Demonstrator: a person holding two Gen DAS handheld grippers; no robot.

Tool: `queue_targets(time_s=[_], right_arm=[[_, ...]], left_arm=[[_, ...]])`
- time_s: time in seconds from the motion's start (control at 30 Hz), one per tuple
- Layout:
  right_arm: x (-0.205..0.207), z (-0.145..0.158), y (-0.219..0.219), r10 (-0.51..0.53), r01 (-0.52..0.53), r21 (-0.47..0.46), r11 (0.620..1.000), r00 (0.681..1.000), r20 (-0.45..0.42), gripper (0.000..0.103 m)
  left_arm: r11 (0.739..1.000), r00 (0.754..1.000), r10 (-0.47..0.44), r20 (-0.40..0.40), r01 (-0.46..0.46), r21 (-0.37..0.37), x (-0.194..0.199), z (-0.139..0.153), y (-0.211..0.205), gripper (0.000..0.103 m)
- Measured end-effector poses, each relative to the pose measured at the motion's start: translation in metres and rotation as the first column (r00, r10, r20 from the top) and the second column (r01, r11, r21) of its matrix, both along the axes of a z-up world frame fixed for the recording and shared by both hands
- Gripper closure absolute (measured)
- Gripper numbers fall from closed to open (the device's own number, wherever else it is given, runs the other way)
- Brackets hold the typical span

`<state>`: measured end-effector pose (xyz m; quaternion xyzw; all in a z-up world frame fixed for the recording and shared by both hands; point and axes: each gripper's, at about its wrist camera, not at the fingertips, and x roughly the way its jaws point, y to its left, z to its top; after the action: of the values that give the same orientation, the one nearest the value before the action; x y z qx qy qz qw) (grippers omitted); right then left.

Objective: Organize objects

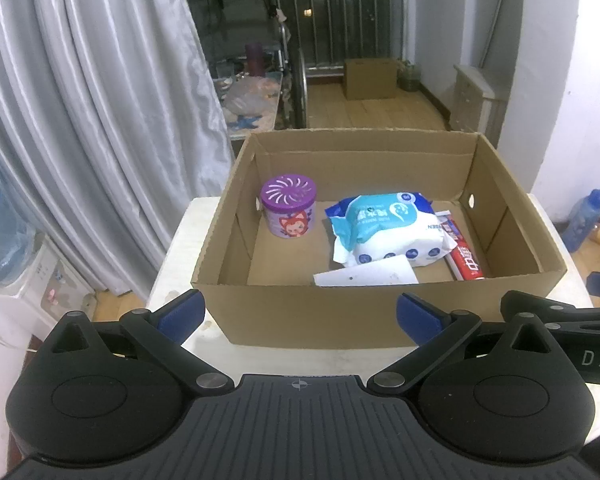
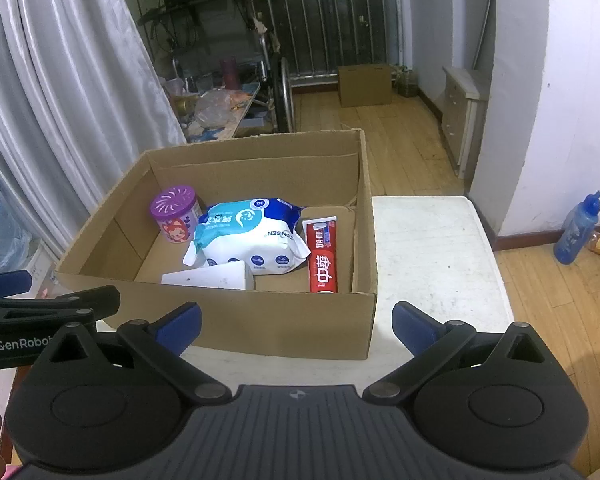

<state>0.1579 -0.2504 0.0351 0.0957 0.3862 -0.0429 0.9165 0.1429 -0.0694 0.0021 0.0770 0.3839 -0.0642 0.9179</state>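
An open cardboard box (image 1: pixel 300 312) (image 2: pixel 260 324) stands on a white table (image 2: pixel 432 252). Inside it are a purple round canister (image 1: pixel 288 205) (image 2: pixel 175 214), a blue-and-white wet-wipes pack (image 1: pixel 388 228) (image 2: pixel 252 236), a red toothpaste box (image 1: pixel 464 256) (image 2: pixel 322 256) and a white flat object (image 1: pixel 366 276) (image 2: pixel 212 276). My left gripper (image 1: pixel 300 316) hovers open in front of the box's near wall, holding nothing. My right gripper (image 2: pixel 296 326) is open too, at the box's near right corner, empty. Each gripper shows at the edge of the other's view.
Grey curtains (image 1: pixel 80 120) hang on the left. A wooden floor, a second cardboard box (image 2: pixel 364 84), a cluttered side table (image 2: pixel 220 108) and a cabinet (image 2: pixel 460 112) lie beyond. A blue bottle (image 2: pixel 576 228) stands on the floor at right. Bare tabletop lies right of the box.
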Motion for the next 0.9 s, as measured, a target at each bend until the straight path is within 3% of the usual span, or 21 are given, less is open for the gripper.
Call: queue_targets(time_s=[0.9], right_arm=[[-0.0002, 0.0015, 0.0000, -0.001, 0.001, 0.000, 1.000, 1.000, 0.002, 0.000]], left_arm=[[1.000, 1.000, 0.001, 0.007, -0.001, 0.010, -0.0025, 0.0037, -0.0011, 0.001]])
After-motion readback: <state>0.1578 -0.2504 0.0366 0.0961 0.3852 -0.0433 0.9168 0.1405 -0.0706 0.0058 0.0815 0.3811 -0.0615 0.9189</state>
